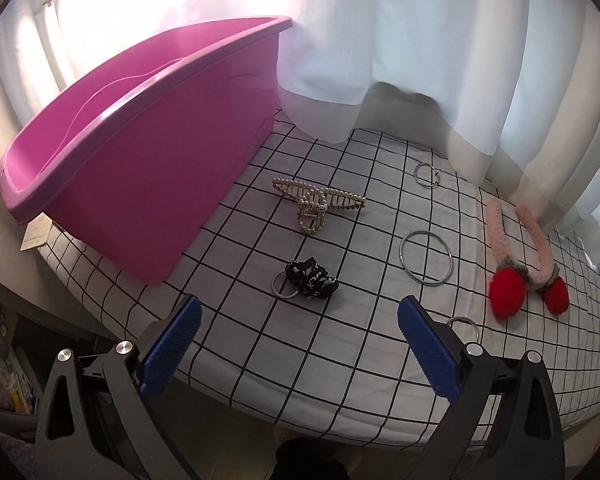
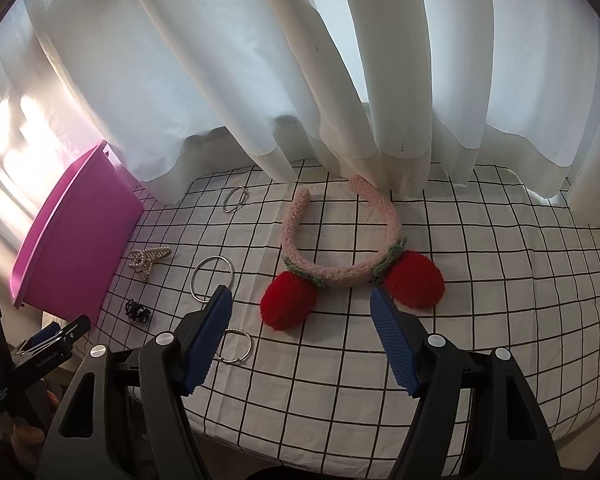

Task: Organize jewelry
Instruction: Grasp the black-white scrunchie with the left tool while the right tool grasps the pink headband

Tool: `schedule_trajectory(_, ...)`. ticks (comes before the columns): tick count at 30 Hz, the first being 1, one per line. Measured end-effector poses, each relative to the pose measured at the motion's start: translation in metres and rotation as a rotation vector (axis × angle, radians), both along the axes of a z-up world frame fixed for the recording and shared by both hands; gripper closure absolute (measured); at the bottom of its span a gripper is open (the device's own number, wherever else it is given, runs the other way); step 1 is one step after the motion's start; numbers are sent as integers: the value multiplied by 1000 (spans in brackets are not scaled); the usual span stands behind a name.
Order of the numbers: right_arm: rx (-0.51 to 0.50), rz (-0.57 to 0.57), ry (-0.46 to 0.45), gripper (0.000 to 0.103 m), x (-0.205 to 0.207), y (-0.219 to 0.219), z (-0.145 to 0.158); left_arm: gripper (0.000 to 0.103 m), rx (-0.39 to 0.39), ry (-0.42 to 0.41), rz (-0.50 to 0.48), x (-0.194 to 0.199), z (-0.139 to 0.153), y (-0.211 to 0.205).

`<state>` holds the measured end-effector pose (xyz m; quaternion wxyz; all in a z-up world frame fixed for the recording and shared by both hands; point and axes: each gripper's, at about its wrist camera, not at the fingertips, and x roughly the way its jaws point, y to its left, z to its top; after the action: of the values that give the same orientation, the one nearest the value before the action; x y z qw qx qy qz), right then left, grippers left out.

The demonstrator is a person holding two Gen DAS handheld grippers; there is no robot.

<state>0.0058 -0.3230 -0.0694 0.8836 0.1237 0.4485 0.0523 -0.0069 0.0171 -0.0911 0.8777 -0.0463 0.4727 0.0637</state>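
On gridded cloth (image 2: 460,280), fuzzy pink headband (image 2: 340,270), smooth metal rings (image 1: 426,259).

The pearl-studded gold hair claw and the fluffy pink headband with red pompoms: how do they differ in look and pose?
The pearl-studded gold hair claw is hard, metallic and toothed; the fluffy pink headband with red pompoms is soft and plush. The claw is compact, the headband clearly larger, an open arc. The claw lies close to the magenta plastic bin; the headband lies farther away, its ends toward the white curtain. Both rest untouched on the white black-grid cloth.
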Motion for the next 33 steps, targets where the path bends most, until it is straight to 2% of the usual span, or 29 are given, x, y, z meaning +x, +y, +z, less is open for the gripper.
schedule_trajectory(7, -38, -92, 24, 35, 22, -13, -34, 6, 0, 24, 13, 29, -44, 4)
schedule_trajectory(13, -53, -142, 74, 35, 51, -39, -59, 6, 10, 25, 44, 38, -63, 2)
schedule_trajectory(16, -92, -151, 83, 35, 67, -49, -66, 6, 12, 25, 61, 43, -70, 0)
schedule_trajectory(25, -162, -105, 127, 35, 112, -58, -101, 6, 23, 39, 89, 53, -88, -4)
schedule_trajectory(33, -198, -75, 147, 35, 128, -54, -121, 6, 32, 45, 107, 62, -100, -2)
